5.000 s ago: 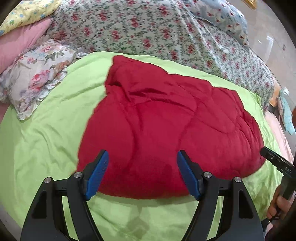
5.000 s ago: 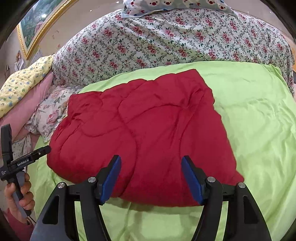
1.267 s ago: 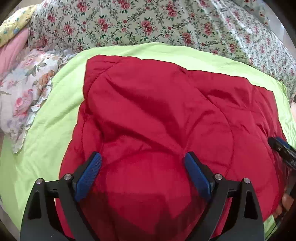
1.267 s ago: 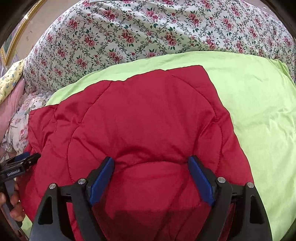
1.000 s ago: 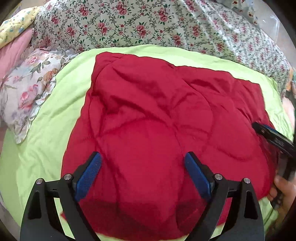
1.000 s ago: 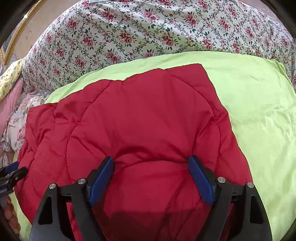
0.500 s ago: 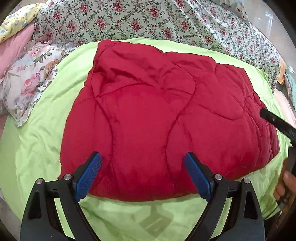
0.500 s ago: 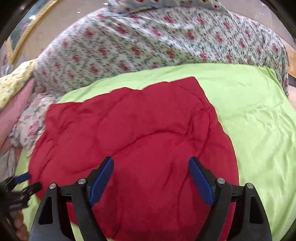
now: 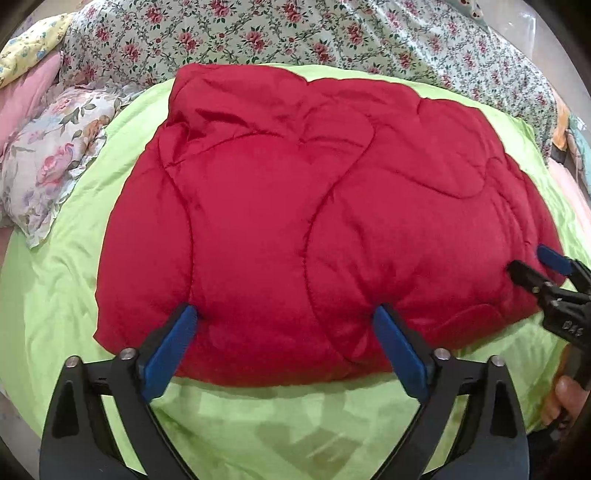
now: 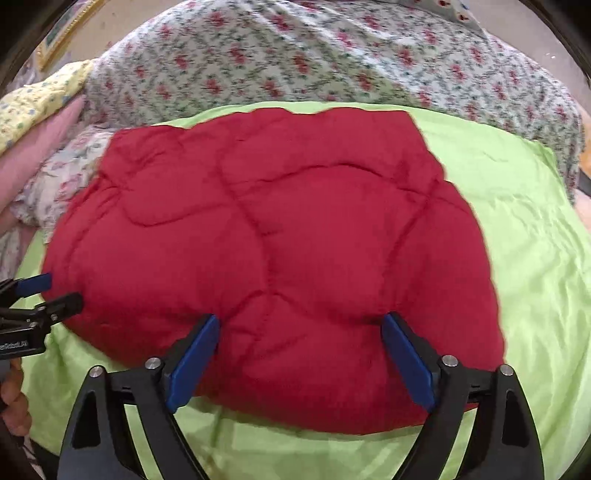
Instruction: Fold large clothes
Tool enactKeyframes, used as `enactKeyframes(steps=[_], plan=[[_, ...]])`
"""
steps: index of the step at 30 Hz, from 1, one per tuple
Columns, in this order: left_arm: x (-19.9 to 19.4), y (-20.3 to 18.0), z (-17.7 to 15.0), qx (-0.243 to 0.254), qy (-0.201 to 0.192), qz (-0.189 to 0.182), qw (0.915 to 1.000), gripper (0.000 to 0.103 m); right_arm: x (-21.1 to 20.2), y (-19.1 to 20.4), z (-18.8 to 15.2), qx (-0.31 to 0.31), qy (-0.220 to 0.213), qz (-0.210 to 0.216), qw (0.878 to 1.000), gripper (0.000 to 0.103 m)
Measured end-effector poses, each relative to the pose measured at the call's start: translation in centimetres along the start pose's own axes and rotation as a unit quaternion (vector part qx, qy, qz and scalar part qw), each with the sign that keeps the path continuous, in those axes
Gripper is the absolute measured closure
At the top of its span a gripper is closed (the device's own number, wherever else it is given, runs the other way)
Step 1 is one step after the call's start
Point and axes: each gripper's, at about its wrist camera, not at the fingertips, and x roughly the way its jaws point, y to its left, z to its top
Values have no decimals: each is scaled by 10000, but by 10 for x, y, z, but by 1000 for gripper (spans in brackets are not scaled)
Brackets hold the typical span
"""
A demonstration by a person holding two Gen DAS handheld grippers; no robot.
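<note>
Two hand-held grippers were seen, each with two black plastic arms faced with flat blue pads. The left gripper (image 9: pixel 284 328) was held with its jaws spread wide, having just been opening, and nothing was clamped between them; its pads (image 9: pixel 168 350) stood against the near edge of the red quilted comforter (image 9: pixel 314 221) without pressing it from both sides. The right gripper (image 10: pixel 299 336) was likewise released, its jaws also having just been opening, with the puffy near edge of the same comforter bulging between the blue pads (image 10: pixel 192 362) but not squeezed. One comforter was counted: a thick, padded, deep red piece stitched in curved seams, folded into a rounded, roughly rectangular bundle, and it lay in the middle of one smooth, slightly wrinkled lime-green sheet (image 9: pixel 258 424) spread over the bed. In the left wrist view the right gripper (image 9: pixel 546 273) was seen at the comforter's right end, with fingers of a hand (image 9: pixel 565 398) below it. To the left, one ruffled pillow (image 9: pixel 51 162) printed with large pale flowers was set just beside the sheet, with a pink cushion (image 9: pixel 29 96) and a yellow patterned piece (image 9: pixel 29 44) behind it. Farthest off, one white cover (image 9: pixel 295 33) with small red roses was draped across the bed.
</note>
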Motion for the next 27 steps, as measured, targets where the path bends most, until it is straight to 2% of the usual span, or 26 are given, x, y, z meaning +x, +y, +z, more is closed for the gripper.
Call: enactKeyframes(steps=[5, 10, 14, 17, 19, 22, 27], plan=[[10, 0, -1, -4, -8, 66, 10000, 0, -2, -1, 1, 89, 13, -30, 10000, 13], [11, 0, -2, 4, -15, 62, 10000, 0, -23, 14, 2, 0, -278, 221, 9994, 12], [5, 1, -3, -24, -28, -15, 10000, 0, 2, 19, -1, -185, -30, 31, 9998, 9], [-9, 9, -2, -218, -169, -218, 9994, 2, 12, 12, -4, -152, -44, -71, 9999, 4], [-12, 16, 0, -365, -233, -282, 9987, 2, 12, 7, -4, -57, -37, -5, 10000, 4], [1, 19, 3, -400, -117, -220, 9989, 2, 13, 7, -5, -54, -49, -16, 10000, 3], [16, 13, 4, -291, -179, -35, 9994, 0, 15, 8, -7, -65, -99, -38, 9999, 3]])
